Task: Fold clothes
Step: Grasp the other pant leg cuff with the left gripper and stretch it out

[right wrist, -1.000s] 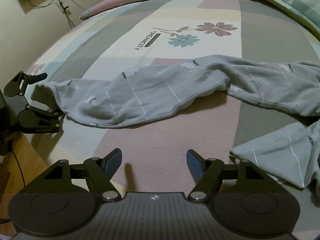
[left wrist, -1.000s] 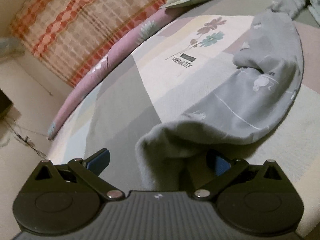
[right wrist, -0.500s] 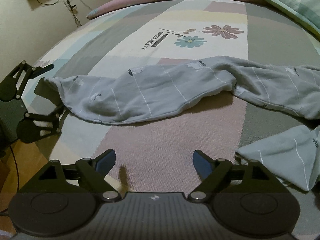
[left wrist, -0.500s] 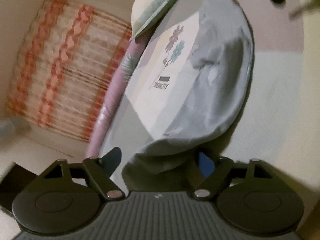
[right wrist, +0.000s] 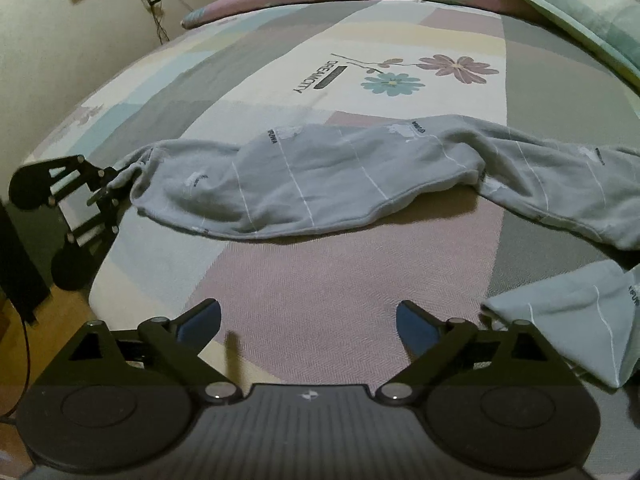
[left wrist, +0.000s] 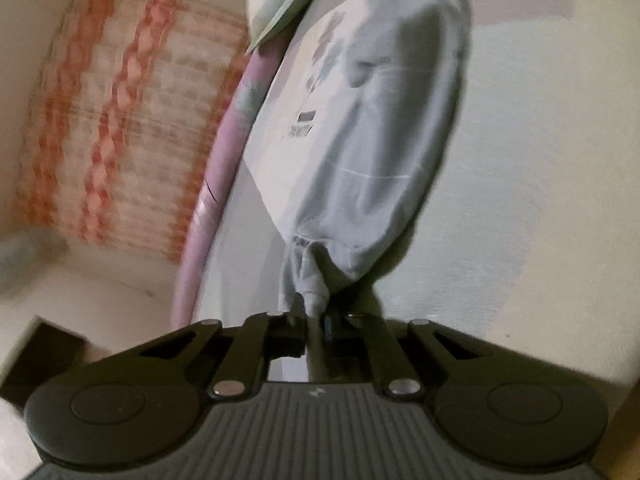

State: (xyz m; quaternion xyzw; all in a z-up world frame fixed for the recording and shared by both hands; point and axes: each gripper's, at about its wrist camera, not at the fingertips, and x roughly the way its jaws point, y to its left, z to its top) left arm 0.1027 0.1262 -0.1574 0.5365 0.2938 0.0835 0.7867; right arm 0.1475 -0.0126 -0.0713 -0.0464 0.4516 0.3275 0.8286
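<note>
Pinching one end of the grey garment [left wrist: 380, 152], my left claw [left wrist: 314, 322] is closed on bunched cloth at the bed's [right wrist: 320, 300] edge. Right claw [right wrist: 308, 320] hangs wide open, holding nothing, over bare bedspread. Garment lies stretched lengthwise across the bed, unfolded; a paler garment [right wrist: 568, 316] lies just right. No fold visible; folding remains.

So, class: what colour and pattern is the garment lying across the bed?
Grey garment with thin white lines; clearest in the right wrist view.
</note>
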